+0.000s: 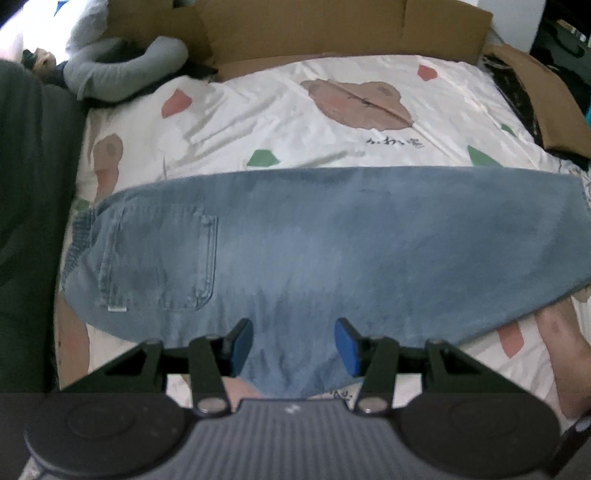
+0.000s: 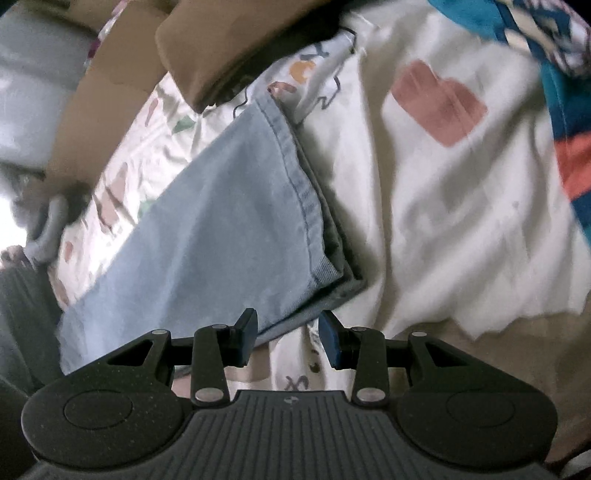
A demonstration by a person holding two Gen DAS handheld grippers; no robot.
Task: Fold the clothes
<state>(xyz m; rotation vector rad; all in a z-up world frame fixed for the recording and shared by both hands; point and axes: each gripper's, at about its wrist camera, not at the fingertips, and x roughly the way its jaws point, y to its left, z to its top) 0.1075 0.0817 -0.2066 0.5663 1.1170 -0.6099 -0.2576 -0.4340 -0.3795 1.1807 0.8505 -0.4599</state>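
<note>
A pair of light blue jeans point(image 1: 314, 240) lies flat across a white printed bedsheet point(image 1: 258, 122), folded lengthwise, with the back pocket point(image 1: 162, 258) at the left and the leg ends at the right. My left gripper point(image 1: 293, 345) is open, its blue pads either side of the near edge of the jeans. In the right wrist view the hem end of the jeans point(image 2: 229, 221) lies stacked, with the hems at the right. My right gripper point(image 2: 287, 338) is open just at the near corner of the hems, holding nothing.
Cardboard panels point(image 1: 332, 29) stand along the far edge of the bed. A grey garment point(image 1: 122, 70) is heaped at the far left, and dark fabric point(image 1: 26, 192) lies along the left. Brown and patterned clothes point(image 2: 565, 110) lie near the hem end.
</note>
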